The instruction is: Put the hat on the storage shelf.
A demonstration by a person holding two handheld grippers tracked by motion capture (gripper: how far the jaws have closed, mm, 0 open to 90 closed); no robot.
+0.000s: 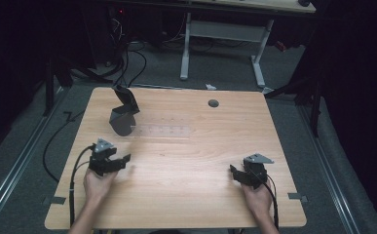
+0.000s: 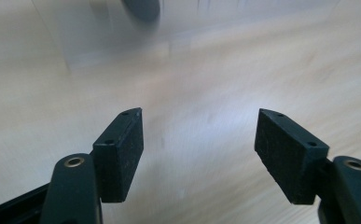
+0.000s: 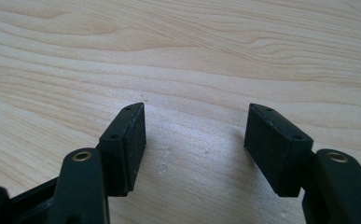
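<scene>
My left gripper [image 1: 119, 162] hovers low over the left part of the wooden table [image 1: 200, 146], held in a person's hand. Seen in its own view, the left gripper [image 2: 199, 144] has its jaws wide apart with only bare wood between the pads. My right gripper [image 1: 239, 174] rests near the right front of the table. Its own view shows the right gripper [image 3: 194, 140] open too, with nothing between its pads. A clear plastic ruler [image 1: 161, 130] lies flat behind the left gripper. A dark grey stand [image 1: 123, 114] sits at the ruler's left end.
The ruler [image 2: 117, 46] and the stand's base [image 2: 143, 8] appear blurred at the top of the left gripper view. A round grommet hole [image 1: 213, 103] sits at the table's far edge. Cables [image 1: 54, 141] and a white desk frame [image 1: 222, 44] are on the floor beyond.
</scene>
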